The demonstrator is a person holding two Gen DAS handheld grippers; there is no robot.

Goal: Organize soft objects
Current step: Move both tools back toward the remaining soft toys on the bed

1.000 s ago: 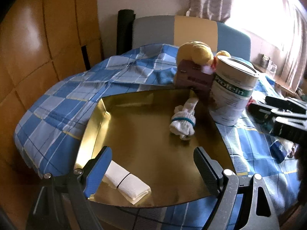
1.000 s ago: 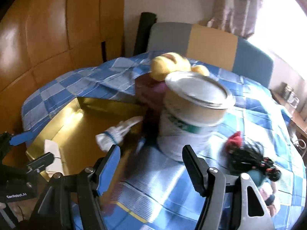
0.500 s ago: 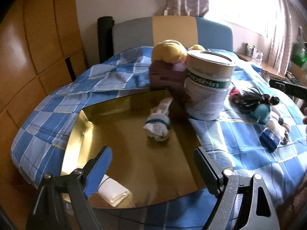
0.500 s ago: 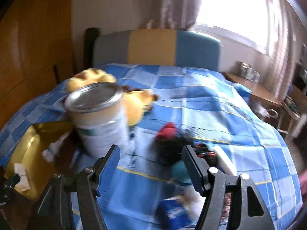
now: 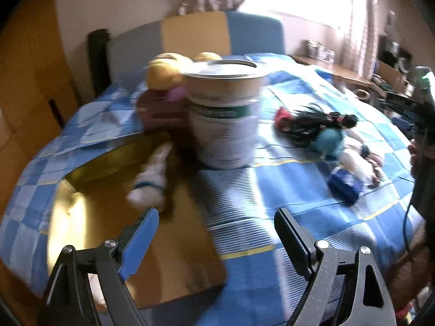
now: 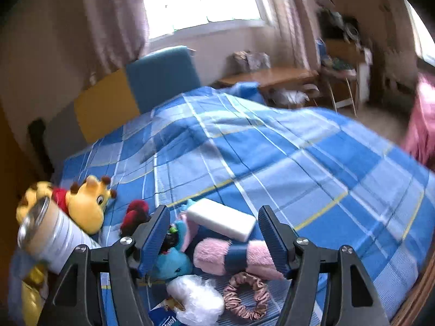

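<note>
My right gripper point(image 6: 214, 233) hangs open and empty over a pile on the blue checked bed: a rolled pink towel point(image 6: 239, 255) with a blue band, a white block point(image 6: 221, 218), a teal plush point(image 6: 171, 262), a pink scrunchie point(image 6: 246, 296) and a white plastic-wrapped bundle point(image 6: 195, 297). A yellow giraffe plush point(image 6: 84, 206) lies further left. My left gripper point(image 5: 217, 239) is open and empty above the right edge of the gold tray point(image 5: 92, 217), where a rolled white sock point(image 5: 151, 182) lies. The teal plush point(image 5: 327, 140) and a black-haired doll point(image 5: 312, 126) lie to the right.
A tall protein tin point(image 5: 223, 114) stands just behind the tray, with a maroon box point(image 5: 160, 114) and the yellow plush point(image 5: 163, 70) beside it. A small blue packet point(image 5: 344, 186) lies on the cover. A wooden bedside table point(image 6: 269, 77) and a pink cloth point(image 6: 421, 125) sit beyond the bed.
Both views swung right. The left gripper moved from over the tray's middle to its right edge. The right gripper rolled and moved from the tin to over the pile of soft things.
</note>
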